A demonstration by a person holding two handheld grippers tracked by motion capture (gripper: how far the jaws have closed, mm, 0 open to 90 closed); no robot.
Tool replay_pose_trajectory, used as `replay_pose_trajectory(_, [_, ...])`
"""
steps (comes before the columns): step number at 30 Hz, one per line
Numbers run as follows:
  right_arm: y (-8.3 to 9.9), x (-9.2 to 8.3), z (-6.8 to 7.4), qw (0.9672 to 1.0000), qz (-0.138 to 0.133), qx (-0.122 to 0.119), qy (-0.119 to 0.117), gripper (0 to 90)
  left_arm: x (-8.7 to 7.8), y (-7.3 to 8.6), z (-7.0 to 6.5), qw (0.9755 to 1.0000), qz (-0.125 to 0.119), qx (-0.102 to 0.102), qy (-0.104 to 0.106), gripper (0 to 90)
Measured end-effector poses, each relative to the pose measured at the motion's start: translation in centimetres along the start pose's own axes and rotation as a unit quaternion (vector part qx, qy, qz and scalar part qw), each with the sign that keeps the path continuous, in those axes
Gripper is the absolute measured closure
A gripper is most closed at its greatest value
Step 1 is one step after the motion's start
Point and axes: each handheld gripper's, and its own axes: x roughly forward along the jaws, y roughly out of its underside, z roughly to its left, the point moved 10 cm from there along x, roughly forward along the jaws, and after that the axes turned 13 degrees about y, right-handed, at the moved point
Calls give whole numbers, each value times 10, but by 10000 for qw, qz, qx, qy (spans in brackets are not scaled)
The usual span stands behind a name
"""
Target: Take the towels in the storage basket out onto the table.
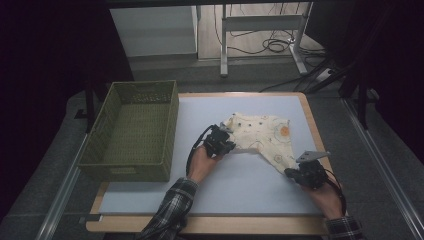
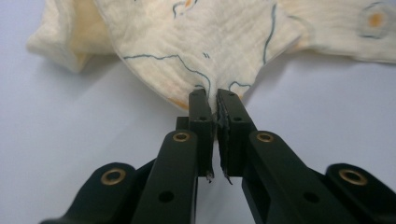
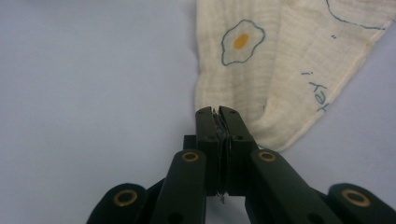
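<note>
A pale blue-grey mat [image 1: 150, 165] was laid over a light wooden table [image 1: 210, 226], with grey carpet seen around it and, at twelve o'clock beyond the table, the white metal legs of a second desk [image 1: 260, 30] with dark cables [image 1: 272, 46] trailing on the floor. An olive-green woven plastic basket [image 1: 131, 131] was set on the table's nine-o'clock edge. A cream muslin cloth printed with blue outlines and orange spots [image 1: 265, 135] was spread, partly rumpled, on the mat at about one o'clock from the table's centre, well apart from the basket.

The left gripper [image 1: 221, 145] was placed at the cloth's nine-o'clock edge. In the left gripper view its jaws were seen closed to a sliver, with a pinch of the cloth's [image 2: 201, 46] hem caught between the left gripper's tips [image 2: 215, 103]; the fabric fanned away toward twelve o'clock.

The right gripper [image 1: 292, 173] was placed at the cloth's five-o'clock corner. In the right gripper view the right gripper's jaws [image 3: 218, 113] were seen pressed together, the cloth's [image 3: 261, 70] lower edge meeting the tips and seemingly nipped there, the rounded corner lying just at four o'clock of them.
</note>
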Motion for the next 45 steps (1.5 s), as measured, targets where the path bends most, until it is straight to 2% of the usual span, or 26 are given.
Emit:
replay_pose_trajectory(1, [0, 0, 0, 10000, 0, 0, 0, 876, 0, 0, 0, 10000, 0, 0, 0, 853])
replay_pose_trajectory(5, [2, -13, 2, 9999, -154, 23, -49, 876, -27, 22, -15, 10000, -38, -61, 56, 850])
replay_pose_trajectory(11, [7, -33, 12, 9991, -296, 52, -294, 876, -46, 52, -29, 9996, 1, -184, 196, 847])
replay_pose_trajectory(12, [8, -38, 17, 9987, -341, 44, -375, 876, -49, 62, -35, 9995, 26, -182, 255, 847])
replay_pose_trajectory(13, [8, -38, 17, 9987, -341, 44, -375, 876, -49, 62, -35, 9995, 26, -182, 255, 847])
replay_pose_trajectory(18, [19, -52, 29, 9980, -393, 2, -493, 876, -62, 87, -52, 9989, -2, -209, 422, 847])
replay_pose_trajectory(19, [19, -52, 29, 9980, -393, 2, -493, 876, -62, 87, -52, 9989, -2, -209, 422, 847])
replay_pose_trajectory(20, [22, -56, 32, 9980, -383, 4, -511, 876, -66, 94, -58, 9986, 26, -198, 492, 847])
replay_pose_trajectory(23, [26, -60, 35, 9977, -366, 15, -562, 876, -68, 100, -63, 9984, 38, -199, 532, 849])
replay_pose_trajectory(25, [30, -63, 39, 9977, -331, -1, -599, 876, -70, 108, -70, 9980, 85, -203, 600, 850])
replay_pose_trajectory(26, [37, -65, 43, 9975, -252, -5, -656, 875, -70, 115, -78, 9972, 117, -195, 714, 850])
replay_pose_trajectory(28, [44, -67, 46, 9975, -159, -34, -691, 875, -70, 120, -83, 9967, 142, -181, 780, 843])
replay_pose_trajectory(30, [46, -68, 47, 9974, -156, -52, -699, 870, -70, 124, -86, 9970, 97, -100, 761, 825])
replay_pose_trajectory(31, [46, -70, 46, 9975, -170, -35, -690, 862, -72, 122, -86, 9972, 43, -66, 741, 750])
replay_pose_trajectory(35, [39, -71, 35, 9974, -313, 114, -635, 806, -75, 110, -73, 9985, -95, -91, 528, 647])
replay_pose_trajectory(38, [31, -62, 23, 9979, -341, 217, -496, 753, -70, 92, -55, 9995, -184, -98, 233, 585])
replay_pose_trajectory(39, [31, -62, 23, 9979, -341, 217, -496, 753, -70, 92, -55, 9995, -184, -98, 233, 580])
replay_pose_trajectory(40, [27, -56, 19, 9980, -346, 246, -463, 733, -65, 82, -45, 9997, -207, -125, 108, 576])
replay_pose_trajectory(41, [27, -56, 19, 9980, -346, 246, -463, 733, -65, 82, -45, 9997, -207, -125, 108, 567])
replay_pose_trajectory(42, [22, -50, 15, 9982, -353, 274, -398, 714, -59, 70, -33, 9996, -229, -179, -29, 562])
replay_pose_trajectory(43, [22, -50, 15, 9982, -353, 274, -398, 714, -59, 70, -33, 9996, -229, -179, -29, 562])
replay_pose_trajectory(44, [21, -48, 14, 9982, -364, 294, -387, 707, -51, 56, -19, 9993, -287, -236, -98, 562])
replay_pose_trajectory(45, [16, -42, 10, 9981, -378, 323, -360, 695, -49, 52, -14, 9991, -300, -239, -165, 562])
